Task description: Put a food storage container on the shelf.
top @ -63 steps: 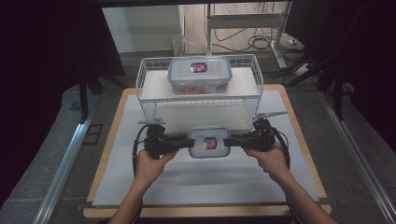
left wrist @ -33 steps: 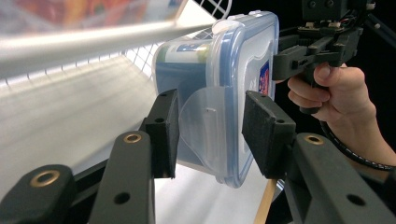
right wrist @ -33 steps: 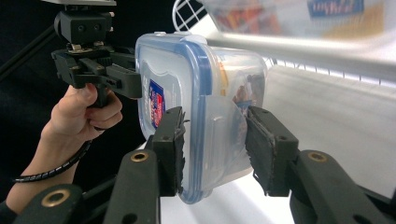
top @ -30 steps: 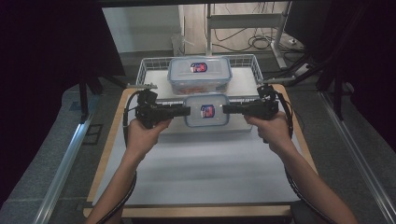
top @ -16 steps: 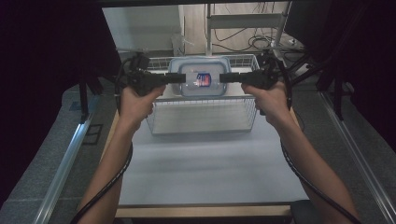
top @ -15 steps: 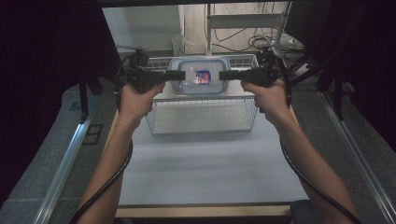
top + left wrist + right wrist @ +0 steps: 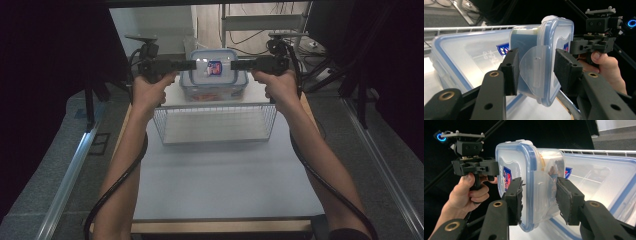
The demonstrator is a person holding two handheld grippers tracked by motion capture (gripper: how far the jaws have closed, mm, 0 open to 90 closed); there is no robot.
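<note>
Light is falling from above onto the middle of the high view, leaving the pale table (image 7: 220,180) evenly bright while both sides are sinking into near-black. The far floor is showing washed out and slightly hazy. Soft shadows are lying under the wire basket (image 7: 215,122). The high view is looking a little grainy and soft, with straight rails bending slightly toward the left and right edges. In the two gripper views the backgrounds are staying dark, while the clear box (image 7: 544,62) is catching white glare on its lid. The near black jaws are appearing slightly blurred, and the far hand (image 7: 467,192) is looking sharper.
</note>
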